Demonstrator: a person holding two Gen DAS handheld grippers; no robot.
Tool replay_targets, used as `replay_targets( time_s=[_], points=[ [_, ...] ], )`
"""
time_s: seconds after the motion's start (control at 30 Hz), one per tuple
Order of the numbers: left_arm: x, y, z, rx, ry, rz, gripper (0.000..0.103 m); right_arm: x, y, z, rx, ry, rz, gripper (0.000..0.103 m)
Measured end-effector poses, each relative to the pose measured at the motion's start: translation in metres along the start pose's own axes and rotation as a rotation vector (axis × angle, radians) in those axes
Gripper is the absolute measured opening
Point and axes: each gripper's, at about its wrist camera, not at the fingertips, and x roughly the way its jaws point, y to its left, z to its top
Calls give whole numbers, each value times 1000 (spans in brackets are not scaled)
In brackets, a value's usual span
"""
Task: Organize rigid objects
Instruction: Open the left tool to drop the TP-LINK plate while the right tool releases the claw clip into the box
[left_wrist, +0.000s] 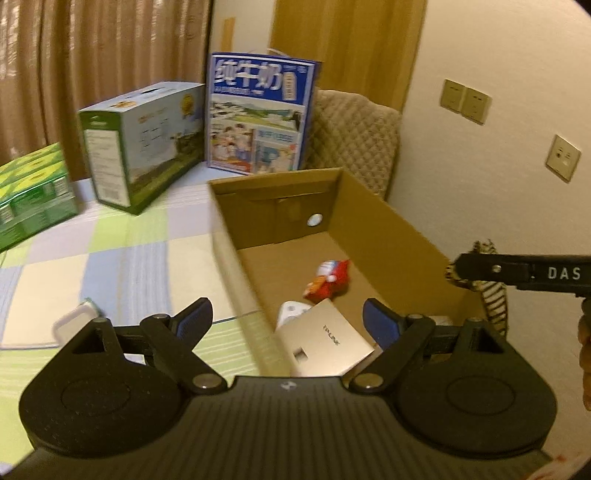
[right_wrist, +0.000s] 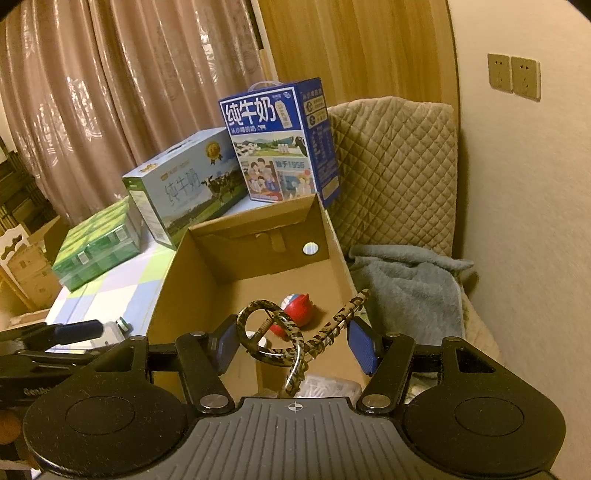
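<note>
An open cardboard box (left_wrist: 391, 229) (right_wrist: 173, 273) lies on the checked bedspread. Inside it are a red and blue toy figure (left_wrist: 328, 280) (right_wrist: 297, 308), a gold flat device (left_wrist: 325, 339) and a small white item (left_wrist: 291, 310). My left gripper (left_wrist: 288, 323) hangs open above the box's near left wall and the gold device, touching neither. My right gripper (right_wrist: 295, 345) is shut on a tortoiseshell hair clip (right_wrist: 280, 332) over the box's near end. That clip (left_wrist: 476, 280) also shows at the box's right rim in the left wrist view.
Three milk cartons stand at the far end: blue (left_wrist: 258, 110), pale green (left_wrist: 144, 144), and a green pack (left_wrist: 33, 195). A white bottle (left_wrist: 74, 321) lies on the bed left of the box. A grey blanket (right_wrist: 406, 288) and a quilted cushion (right_wrist: 391, 162) sit to the right.
</note>
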Motion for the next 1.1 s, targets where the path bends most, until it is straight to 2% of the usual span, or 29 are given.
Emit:
replay_targets(
  time_s=[0.33, 1.1],
  points=[
    [-18, 18, -9, -29, -3, 42, 86, 4, 14, -2, -13, 9, 22, 60],
    [-22, 25, -13, -48, -4, 45, 85, 12, 29, 2, -50, 12, 18, 61]
  ],
)
